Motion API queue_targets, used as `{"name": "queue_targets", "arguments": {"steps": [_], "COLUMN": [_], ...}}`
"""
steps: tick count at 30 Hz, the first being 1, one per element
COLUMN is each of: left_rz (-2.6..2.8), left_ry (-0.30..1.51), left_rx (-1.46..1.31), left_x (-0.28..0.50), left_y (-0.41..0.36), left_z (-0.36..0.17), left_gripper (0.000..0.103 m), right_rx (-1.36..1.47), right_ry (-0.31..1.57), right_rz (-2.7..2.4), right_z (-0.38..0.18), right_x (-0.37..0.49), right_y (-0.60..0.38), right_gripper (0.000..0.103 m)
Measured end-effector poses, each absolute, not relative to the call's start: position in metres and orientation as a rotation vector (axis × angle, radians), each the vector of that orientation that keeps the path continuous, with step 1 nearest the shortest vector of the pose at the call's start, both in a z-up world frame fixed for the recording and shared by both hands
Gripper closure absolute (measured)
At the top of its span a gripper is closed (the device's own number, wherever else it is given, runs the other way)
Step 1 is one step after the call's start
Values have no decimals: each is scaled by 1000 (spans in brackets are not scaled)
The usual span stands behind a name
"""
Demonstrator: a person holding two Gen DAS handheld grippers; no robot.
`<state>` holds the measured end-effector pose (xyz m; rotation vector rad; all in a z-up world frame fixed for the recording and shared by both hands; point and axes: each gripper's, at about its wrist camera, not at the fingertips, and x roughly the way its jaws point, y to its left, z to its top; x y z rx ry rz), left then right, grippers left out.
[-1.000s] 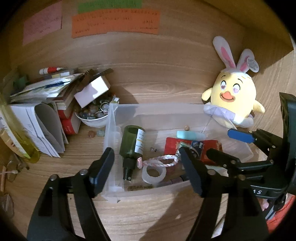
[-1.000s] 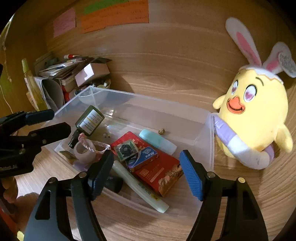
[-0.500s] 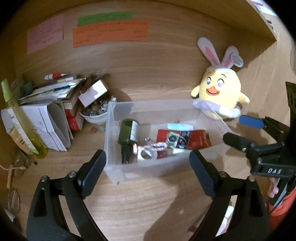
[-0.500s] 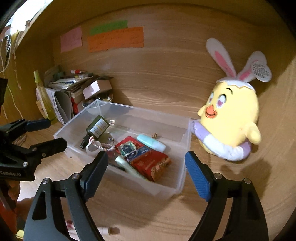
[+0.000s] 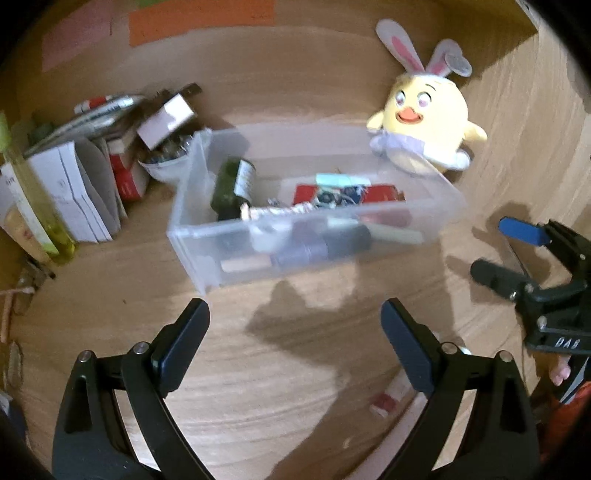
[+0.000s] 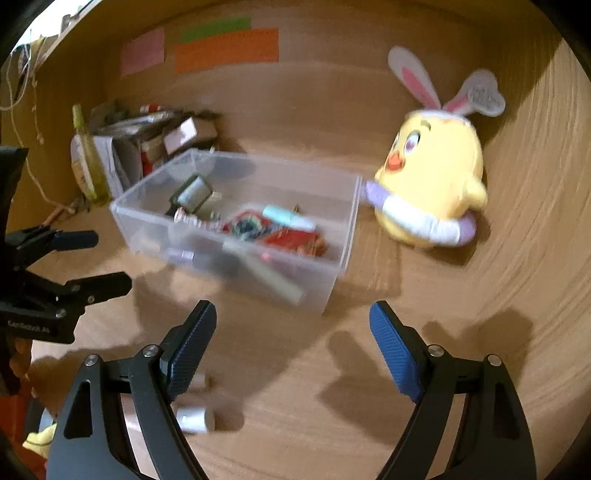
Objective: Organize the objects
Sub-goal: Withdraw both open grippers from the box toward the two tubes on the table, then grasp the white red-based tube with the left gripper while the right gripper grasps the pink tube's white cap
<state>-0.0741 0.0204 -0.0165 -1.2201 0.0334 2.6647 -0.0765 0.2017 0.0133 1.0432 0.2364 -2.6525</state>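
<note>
A clear plastic bin [image 5: 192, 206] [image 6: 147, 225] stands on the wooden desk. It holds a dark green bottle [image 5: 225, 184] [image 6: 192, 192], a red packet [image 5: 380, 194] [image 6: 291, 236], a teal tube [image 5: 341, 180] [image 6: 286, 216] and other small items. My left gripper [image 5: 295, 310] [image 6: 99, 262] hovers open and empty over bare desk in front of the bin. My right gripper [image 6: 291, 310] [image 5: 495, 251] is also open and empty, near the bin's right front corner. A yellow chick plush [image 5: 424, 122] [image 6: 436, 170] with rabbit ears sits against the bin's right end.
Papers, small boxes and a white bowl [image 5: 162, 162] are piled left of the bin, beside a tall yellow-green bottle [image 5: 33, 206]. A small red-capped tube [image 5: 391, 395] and a white cylinder [image 6: 195, 419] lie on the near desk. Coloured notes [image 5: 199, 16] hang on the back wall.
Both grippers have drawn back from over the bin toward the near desk, and their jaws have spread wider. The bin's contents have stayed in place.
</note>
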Motion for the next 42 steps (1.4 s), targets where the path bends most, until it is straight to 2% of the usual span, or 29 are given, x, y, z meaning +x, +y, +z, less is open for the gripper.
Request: {"name": "queue_targets", "arguments": {"steps": [7,15,19,27,30,32,34,37,38,41,42], "left_rz": [2598,2473,2426,2422,2442,2471,2495,2502,2504,2515,2517], "left_ry": [95,92,108,126,142,173,192,177,171,175,175], "left_rx": [-1276,-1307,-1326,-1326,-1312,-1300,-1297,-1294,-1297,-1296,-1296], "left_x": [-64,-54,-52,-47,-48,-49,-48,-47,-47,-44,-42], "left_y": [39,56,62,69,70,71,69,62,60,52,49], "left_z": [-34,-48,-53,-60,-60,-60,-60,-60,-60,-60,-60], "left_gripper": [8,9,26,39,52,68,80,88,88,88,88], "right_rx": [1126,1186,1212,1221,1222,1226,1235,1264,1273,1265,1264], "right_ry": [270,207,172,188,155,119,85,41,22,52,66], "right_rz": [-2635,-2649,-2633,-2565,-2514,-2493,-2481,-2448,-2432,-2433,-2430], "right_z": [-7,-16,-19,-25,-26,-27,-30,-37,-39,-43,-43], "right_x": [-53,-37,-30,-19,-15,-14,-16,-20,-22,-25,-26], "right_y": [203,215,216,206,203,200,193,182,178,168,166], "right_gripper": [20,20,20,20,20,20,20,21,23,42,52]}}
